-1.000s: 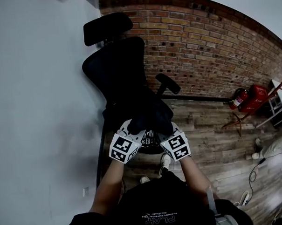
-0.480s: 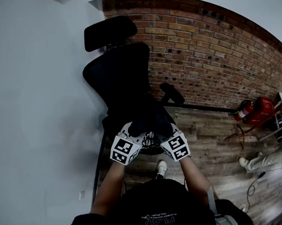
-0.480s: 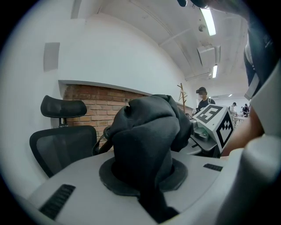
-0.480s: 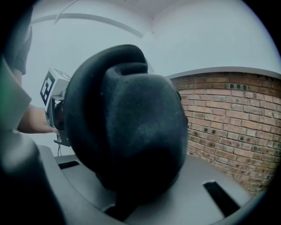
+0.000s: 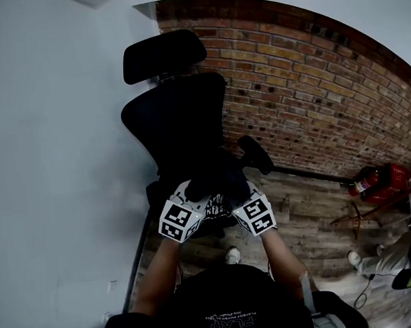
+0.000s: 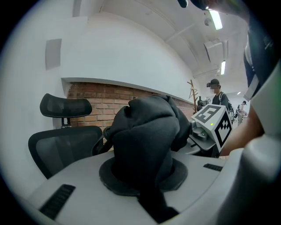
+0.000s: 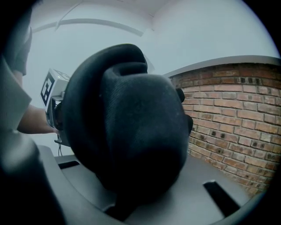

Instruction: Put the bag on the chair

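A black office chair [image 5: 180,120] with a headrest [image 5: 163,54] stands against the white wall, its seat mostly hidden under the bag. The soft black bag [image 5: 216,178] hangs in front of the backrest, above the seat, held from both sides. My left gripper [image 5: 193,192] is shut on a bunched fold of the bag [image 6: 147,136], fabric trailing between its jaws. My right gripper [image 5: 239,192] is shut on the bag's rounded padded part [image 7: 127,127]. The chair back [image 6: 61,147] shows left of the bag in the left gripper view.
A brick wall [image 5: 311,94] runs behind and right of the chair, with an armrest [image 5: 256,154] pointing toward it. Red fire extinguishers [image 5: 380,183] lie on the wooden floor [image 5: 310,216] at right. A person [image 6: 215,94] stands far off; someone's legs [image 5: 393,254] show at lower right.
The chair has drawn closer and sits lower in the head view, so the bag now overlaps the backrest more. Both grippers keep their hold on the bag.
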`<state>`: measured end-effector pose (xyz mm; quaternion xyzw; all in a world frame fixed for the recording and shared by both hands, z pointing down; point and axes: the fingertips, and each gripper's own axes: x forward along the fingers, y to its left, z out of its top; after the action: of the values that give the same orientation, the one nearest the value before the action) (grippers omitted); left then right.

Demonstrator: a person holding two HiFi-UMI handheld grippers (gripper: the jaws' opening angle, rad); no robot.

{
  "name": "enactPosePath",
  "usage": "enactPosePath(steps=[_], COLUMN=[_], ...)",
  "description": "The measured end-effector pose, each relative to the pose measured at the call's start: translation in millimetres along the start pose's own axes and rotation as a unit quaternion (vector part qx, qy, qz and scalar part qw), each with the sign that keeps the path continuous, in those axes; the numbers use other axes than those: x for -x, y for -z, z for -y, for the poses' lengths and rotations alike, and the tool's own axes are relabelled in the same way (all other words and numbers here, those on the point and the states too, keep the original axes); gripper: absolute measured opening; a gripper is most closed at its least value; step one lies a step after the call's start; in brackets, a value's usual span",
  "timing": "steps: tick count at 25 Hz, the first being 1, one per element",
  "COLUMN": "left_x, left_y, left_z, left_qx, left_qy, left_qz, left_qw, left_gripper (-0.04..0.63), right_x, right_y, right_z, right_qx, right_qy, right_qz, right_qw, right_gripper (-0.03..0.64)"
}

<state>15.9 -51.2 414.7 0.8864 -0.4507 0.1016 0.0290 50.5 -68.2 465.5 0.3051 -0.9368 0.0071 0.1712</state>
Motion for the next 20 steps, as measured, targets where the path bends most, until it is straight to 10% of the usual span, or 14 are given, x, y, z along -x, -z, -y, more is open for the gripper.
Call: enactPosePath(steps=[20], left_x=[-43], left_y=[-4], left_z=[-46], left_qx=[0.027], left_qy=[-0.069], left_qz=[-0.020], left_qw=[0.9970], left_gripper=[0.069], right_x=[-50], right_y=[-10], right_z=[43], right_qx=[0.020], right_qy=[-0.084], right_qz=[-0.004], right_qw=[0.996], right_gripper=[0.038])
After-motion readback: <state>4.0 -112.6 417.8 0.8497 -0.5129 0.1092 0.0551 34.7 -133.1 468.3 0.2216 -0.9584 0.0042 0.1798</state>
